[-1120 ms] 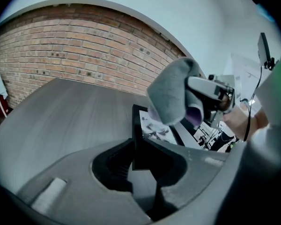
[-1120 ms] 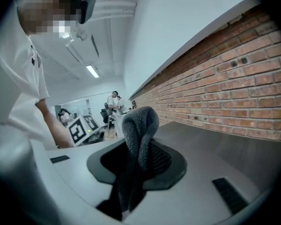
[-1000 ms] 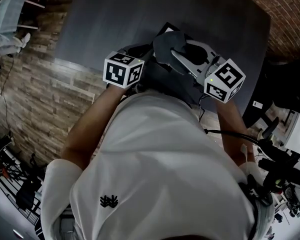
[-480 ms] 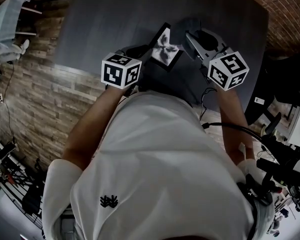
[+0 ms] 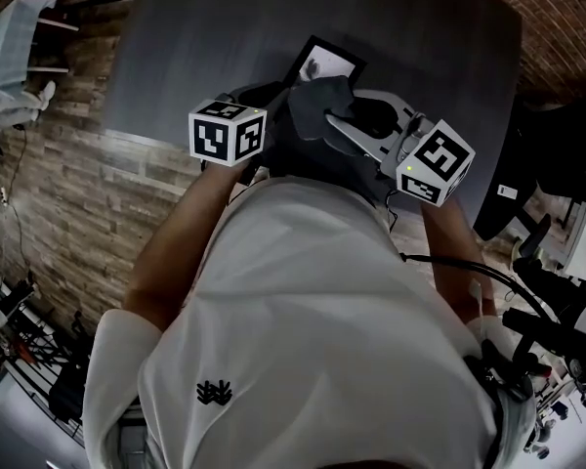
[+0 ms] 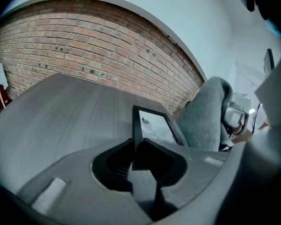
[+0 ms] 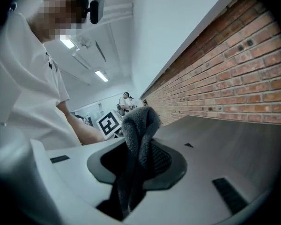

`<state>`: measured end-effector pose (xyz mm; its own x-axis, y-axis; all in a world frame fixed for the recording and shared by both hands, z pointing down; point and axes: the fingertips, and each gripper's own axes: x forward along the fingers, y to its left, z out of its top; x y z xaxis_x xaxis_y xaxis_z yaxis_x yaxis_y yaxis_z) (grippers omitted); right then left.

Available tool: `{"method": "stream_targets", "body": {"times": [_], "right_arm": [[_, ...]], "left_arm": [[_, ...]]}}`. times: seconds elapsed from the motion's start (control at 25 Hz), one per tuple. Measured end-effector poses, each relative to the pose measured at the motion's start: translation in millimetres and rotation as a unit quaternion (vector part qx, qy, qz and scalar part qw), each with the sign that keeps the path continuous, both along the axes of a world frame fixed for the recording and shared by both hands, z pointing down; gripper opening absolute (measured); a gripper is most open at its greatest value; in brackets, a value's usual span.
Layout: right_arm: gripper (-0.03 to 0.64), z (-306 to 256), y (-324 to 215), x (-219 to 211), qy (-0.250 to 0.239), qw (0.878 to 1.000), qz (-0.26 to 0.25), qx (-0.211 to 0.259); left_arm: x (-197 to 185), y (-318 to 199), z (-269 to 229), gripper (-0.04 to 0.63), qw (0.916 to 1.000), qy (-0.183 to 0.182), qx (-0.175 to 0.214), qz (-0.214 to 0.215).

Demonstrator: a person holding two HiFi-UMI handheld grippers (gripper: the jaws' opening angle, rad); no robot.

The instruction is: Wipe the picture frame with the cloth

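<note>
A: Picture frame [image 5: 329,64] at upper middle of the head view, over the dark table [image 5: 205,37], bottom edge pinched by the left gripper [image 6: 136,146]. Handling?

B: Probably light, stiff, glass-fronted — fragile, so best gripped by the rim. Cloth [image 7: 139,123] soft, limp, clamped in the right gripper [image 7: 138,156], just beside the frame — contact unclear. No containers visible.

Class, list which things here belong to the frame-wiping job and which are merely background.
Job: black rectangular picture frame, gripped by left tongs; grey fabric cloth, gripped by right tongs.
Background: dark grey table; red brick wall; black cable.
</note>
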<state>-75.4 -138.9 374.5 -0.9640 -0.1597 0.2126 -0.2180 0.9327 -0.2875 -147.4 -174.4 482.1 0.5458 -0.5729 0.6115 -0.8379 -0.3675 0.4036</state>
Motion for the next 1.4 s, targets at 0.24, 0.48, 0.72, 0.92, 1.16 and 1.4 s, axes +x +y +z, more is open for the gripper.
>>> {"method": "stream_targets", "body": {"times": [0.24, 0.48, 0.72, 0.92, 1.16, 1.4], "right_arm": [[0.107, 24, -43, 38, 0.036, 0.995, 0.098, -0.002], [0.107, 10, -81, 79, 0.035, 0.984, 0.176, 0.024], [0.107, -18, -31, 52, -0.01, 0.998, 0.058, 0.031], [0.107, -10, 22, 30, -0.019, 0.998, -0.06, 0.004], [0.107, 7, -22, 53, 0.01, 1.0, 0.015, 0.017], [0.107, -2, -68, 84, 0.022, 0.993, 0.111, 0.045]], "left_arm": [[5, -2, -5, 0.077, 0.9999, 0.012, 0.005, 0.004], [11, 1, -4, 0.077, 0.9999, 0.014, 0.005, 0.006], [0, -3, -4, 0.076, 0.9996, 0.025, 0.002, -0.013], [-15, -9, -9, 0.075, 0.9989, 0.037, 0.001, -0.03], [-11, -6, -14, 0.075, 0.9985, 0.051, 0.003, -0.021], [-7, -2, -11, 0.077, 0.9981, 0.059, -0.005, -0.017]]}}
